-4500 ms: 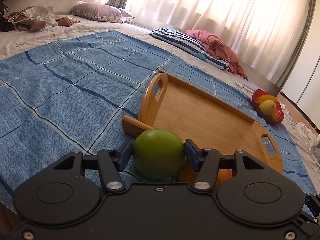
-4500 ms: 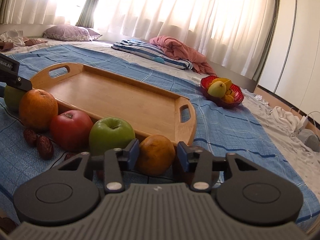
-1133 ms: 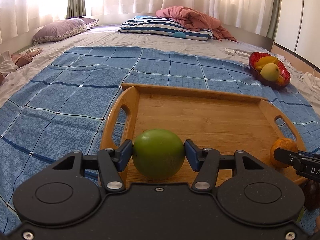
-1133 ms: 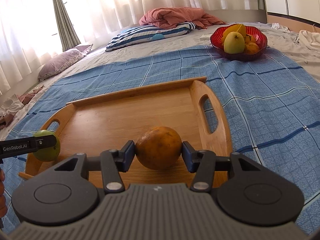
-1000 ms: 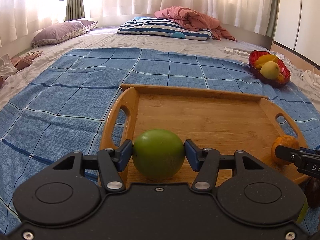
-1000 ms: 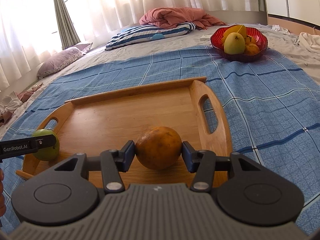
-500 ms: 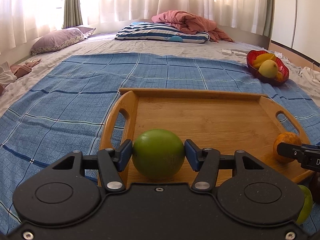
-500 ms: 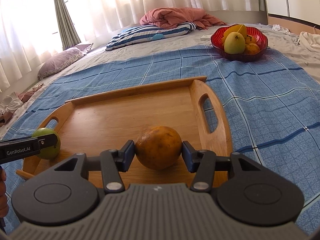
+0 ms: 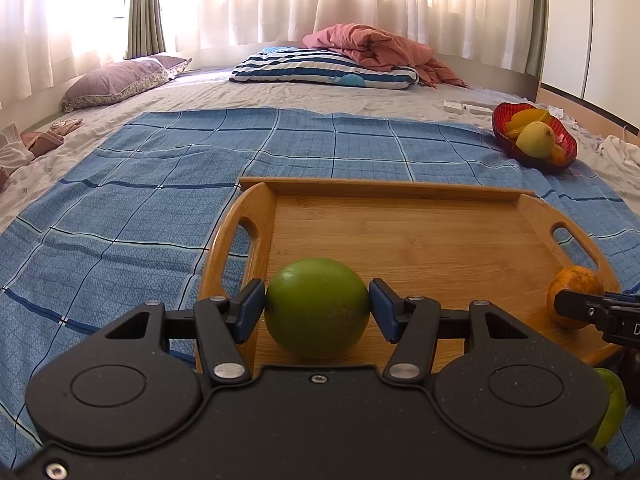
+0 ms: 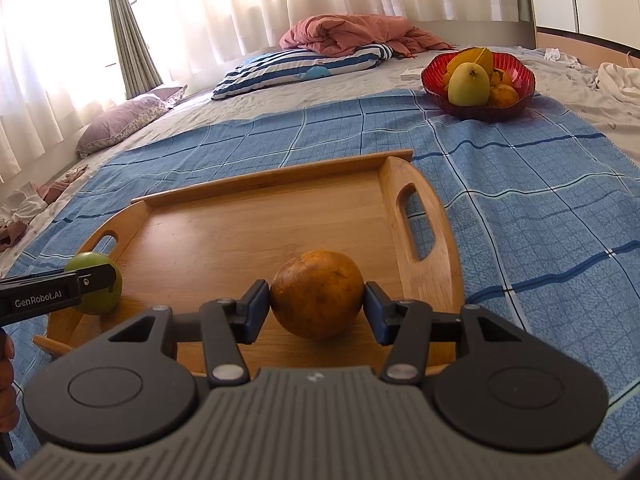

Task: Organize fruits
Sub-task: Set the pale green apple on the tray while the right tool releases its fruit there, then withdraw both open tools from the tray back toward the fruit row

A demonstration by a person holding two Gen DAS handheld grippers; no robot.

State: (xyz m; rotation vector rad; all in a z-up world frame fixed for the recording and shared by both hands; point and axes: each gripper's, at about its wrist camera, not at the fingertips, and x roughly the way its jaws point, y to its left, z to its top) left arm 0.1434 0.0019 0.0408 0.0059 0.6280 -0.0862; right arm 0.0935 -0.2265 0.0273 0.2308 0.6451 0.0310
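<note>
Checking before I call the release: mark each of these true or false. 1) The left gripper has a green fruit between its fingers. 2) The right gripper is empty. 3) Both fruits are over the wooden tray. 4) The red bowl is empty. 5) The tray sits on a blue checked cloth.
1) True: the left gripper has the green fruit between its fingers.
2) False: the right gripper has an orange fruit between its fingers.
3) True: both are low over the near edge of the wooden tray.
4) False: the red bowl holds several fruits.
5) True: the tray lies on the blue checked cloth.
</note>
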